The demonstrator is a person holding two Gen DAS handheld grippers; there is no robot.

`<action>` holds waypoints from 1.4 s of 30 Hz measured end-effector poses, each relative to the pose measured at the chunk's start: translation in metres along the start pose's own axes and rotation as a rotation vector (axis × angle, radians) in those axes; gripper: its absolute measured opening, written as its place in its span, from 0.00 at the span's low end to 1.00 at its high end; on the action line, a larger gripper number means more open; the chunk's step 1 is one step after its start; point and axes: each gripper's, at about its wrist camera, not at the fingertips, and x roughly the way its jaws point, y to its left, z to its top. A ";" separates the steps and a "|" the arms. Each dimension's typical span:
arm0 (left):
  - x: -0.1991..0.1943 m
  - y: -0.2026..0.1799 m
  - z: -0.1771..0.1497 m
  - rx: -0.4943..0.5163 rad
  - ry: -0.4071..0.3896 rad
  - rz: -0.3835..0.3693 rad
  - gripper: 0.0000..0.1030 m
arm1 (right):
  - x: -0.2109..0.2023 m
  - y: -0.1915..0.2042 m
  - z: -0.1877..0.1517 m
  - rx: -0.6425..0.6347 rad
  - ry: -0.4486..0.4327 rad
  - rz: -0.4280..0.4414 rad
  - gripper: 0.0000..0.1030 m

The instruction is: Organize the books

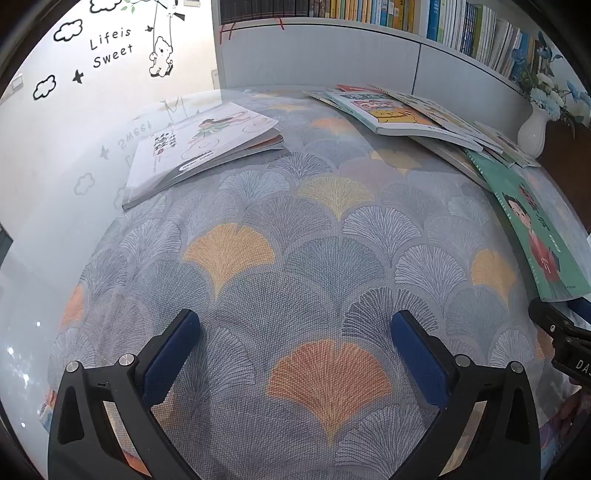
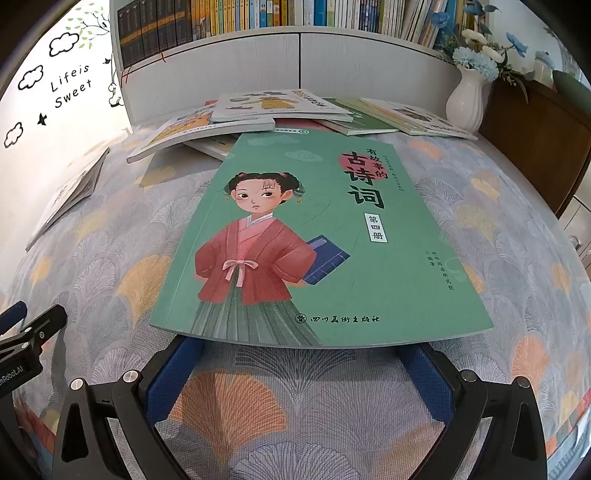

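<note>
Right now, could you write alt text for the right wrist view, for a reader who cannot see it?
A green poetry book showing a girl in a red jacket lies on a ginkgo-patterned tablecloth, its near edge above the open jaws of the right gripper. Behind it are scattered books, a white vase and a bookshelf.

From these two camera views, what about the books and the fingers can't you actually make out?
- Right wrist view: the green book covers the tips of the right fingers, so whether they touch it is hidden.
- Right wrist view: the books in the pile overlap, hiding the lower covers.
- Left wrist view: the green book is cut off by the right edge.
- Both views: titles on the shelf books are too small.
</note>
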 end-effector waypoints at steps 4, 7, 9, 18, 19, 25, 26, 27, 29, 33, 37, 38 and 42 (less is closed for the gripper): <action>0.000 0.000 0.000 0.000 -0.001 0.000 1.00 | 0.000 0.000 0.000 -0.004 0.004 -0.005 1.00; -0.001 0.000 0.004 -0.002 0.046 0.001 1.00 | 0.000 0.001 0.000 -0.004 0.004 -0.005 1.00; -0.003 0.009 0.013 -0.052 0.144 -0.044 0.99 | -0.001 0.001 0.000 -0.010 0.008 -0.006 1.00; -0.067 0.029 0.068 -0.151 0.074 -0.213 0.99 | -0.069 -0.031 0.011 0.081 -0.075 0.165 1.00; -0.074 0.027 0.074 -0.135 0.067 -0.218 0.99 | -0.077 -0.032 0.016 0.087 -0.085 0.160 1.00; -0.107 -0.022 0.088 0.065 -0.060 -0.147 0.99 | -0.101 -0.025 0.044 0.078 -0.060 0.040 1.00; -0.107 -0.028 0.088 0.103 -0.055 -0.154 0.99 | -0.103 -0.025 0.043 0.065 -0.052 0.035 1.00; -0.106 -0.035 0.087 0.138 -0.043 -0.167 0.99 | -0.106 -0.021 0.041 0.048 -0.052 0.035 1.00; -0.102 -0.047 0.084 0.191 -0.009 -0.187 0.99 | -0.117 -0.012 0.037 0.003 -0.086 0.043 1.00; -0.091 -0.067 0.073 0.293 0.061 -0.195 0.99 | -0.127 0.007 0.037 -0.100 -0.141 0.059 1.00; -0.084 -0.064 0.066 0.275 0.095 -0.194 0.99 | -0.124 0.014 0.036 -0.125 -0.132 0.092 1.00; -0.082 -0.060 0.066 0.253 0.106 -0.200 0.99 | -0.122 0.015 0.037 -0.122 -0.122 0.091 1.00; -0.085 -0.051 0.071 0.207 0.105 -0.193 0.99 | -0.115 0.011 0.036 -0.090 -0.083 0.101 1.00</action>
